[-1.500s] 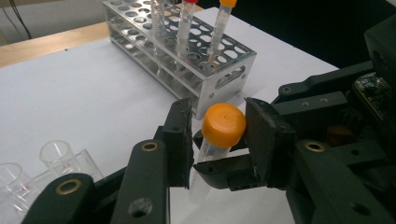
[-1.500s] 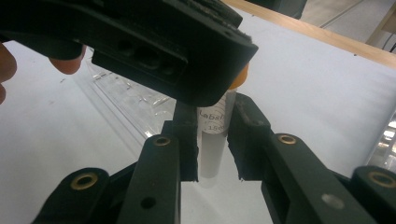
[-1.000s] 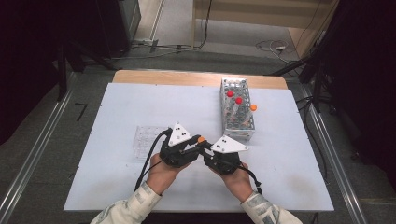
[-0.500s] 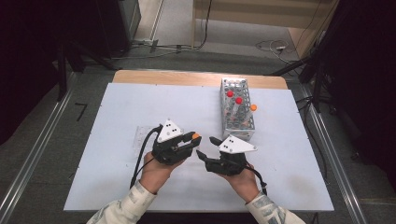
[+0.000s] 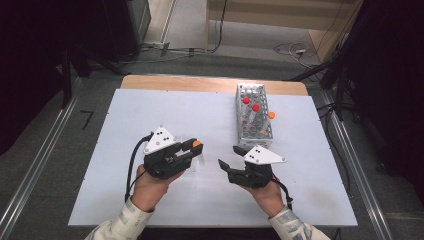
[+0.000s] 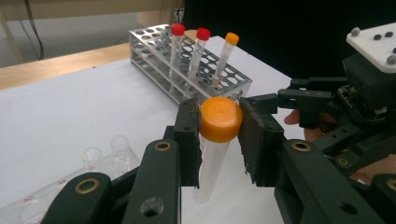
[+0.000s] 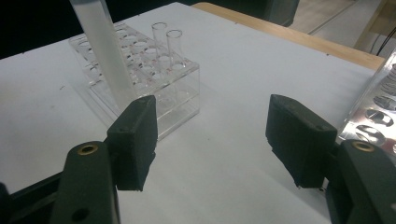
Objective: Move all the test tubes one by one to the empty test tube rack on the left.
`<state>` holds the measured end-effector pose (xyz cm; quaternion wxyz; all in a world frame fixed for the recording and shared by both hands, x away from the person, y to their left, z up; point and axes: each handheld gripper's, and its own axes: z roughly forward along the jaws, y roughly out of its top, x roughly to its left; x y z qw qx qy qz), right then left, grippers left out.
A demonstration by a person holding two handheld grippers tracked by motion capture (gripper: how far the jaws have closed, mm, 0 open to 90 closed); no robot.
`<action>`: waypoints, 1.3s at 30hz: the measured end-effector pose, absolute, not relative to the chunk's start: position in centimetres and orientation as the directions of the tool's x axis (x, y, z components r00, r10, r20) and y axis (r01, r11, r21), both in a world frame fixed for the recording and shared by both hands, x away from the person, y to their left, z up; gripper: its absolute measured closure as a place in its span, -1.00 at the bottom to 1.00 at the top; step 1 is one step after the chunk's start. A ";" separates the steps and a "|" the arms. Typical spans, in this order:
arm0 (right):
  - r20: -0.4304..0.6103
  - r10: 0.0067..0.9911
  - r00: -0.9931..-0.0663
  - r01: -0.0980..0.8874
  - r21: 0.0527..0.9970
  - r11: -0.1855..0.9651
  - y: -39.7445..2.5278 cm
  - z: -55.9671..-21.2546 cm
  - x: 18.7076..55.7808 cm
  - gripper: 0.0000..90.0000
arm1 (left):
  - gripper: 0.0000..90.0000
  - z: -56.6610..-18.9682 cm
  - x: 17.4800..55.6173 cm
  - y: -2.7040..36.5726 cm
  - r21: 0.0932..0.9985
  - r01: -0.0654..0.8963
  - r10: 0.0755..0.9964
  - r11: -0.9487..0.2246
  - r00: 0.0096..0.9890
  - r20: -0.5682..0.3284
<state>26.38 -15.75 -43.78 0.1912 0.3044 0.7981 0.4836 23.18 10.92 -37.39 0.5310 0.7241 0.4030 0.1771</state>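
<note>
A clear tube with an orange cap (image 6: 220,119) hangs upright between the jaws of my left gripper (image 6: 219,140), which is shut on it just under the cap. From the high view, the left gripper (image 5: 192,150) holds this tube (image 5: 196,144) over a clear acrylic rack (image 5: 196,161) at the middle of the table. My right gripper (image 5: 229,157) sits a little to the right, open and empty, with its jaws pointing at the tube. In the right gripper view, the frosted tube (image 7: 105,51) hangs over the acrylic rack (image 7: 144,74) ahead of the open right gripper (image 7: 212,135).
A metal tube rack (image 5: 253,125) stands at the back right. It holds two red-capped tubes (image 5: 246,100) and one orange-capped tube (image 5: 271,115). Two uncapped glass tubes (image 7: 167,42) stand in the acrylic rack. The white table (image 5: 150,110) has bare room to the left and front.
The two grippers have drawn apart. The left one moved left with the orange-capped tube still in its jaws, and the right one moved back to the right.
</note>
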 end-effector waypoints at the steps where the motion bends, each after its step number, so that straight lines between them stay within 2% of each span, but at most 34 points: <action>1: -0.011 0.672 -0.741 0.301 0.889 0.347 -15.8 -43.8 26.4 -0.27 | 0.56 -37.3 23.2 11.2 0.912 0.396 0.777 -0.109 0.606 -0.171; 21: -0.009 0.686 -0.728 0.304 0.892 0.335 -16.5 -43.6 26.6 -0.25 | 0.56 -37.5 25.3 15.7 0.910 0.410 0.865 -0.057 0.476 -0.160; 39: -0.012 0.691 -0.723 0.304 0.892 0.334 -16.7 -43.7 26.8 -0.24 | 0.56 -38.1 27.9 15.3 0.915 0.394 0.905 -0.082 0.414 -0.097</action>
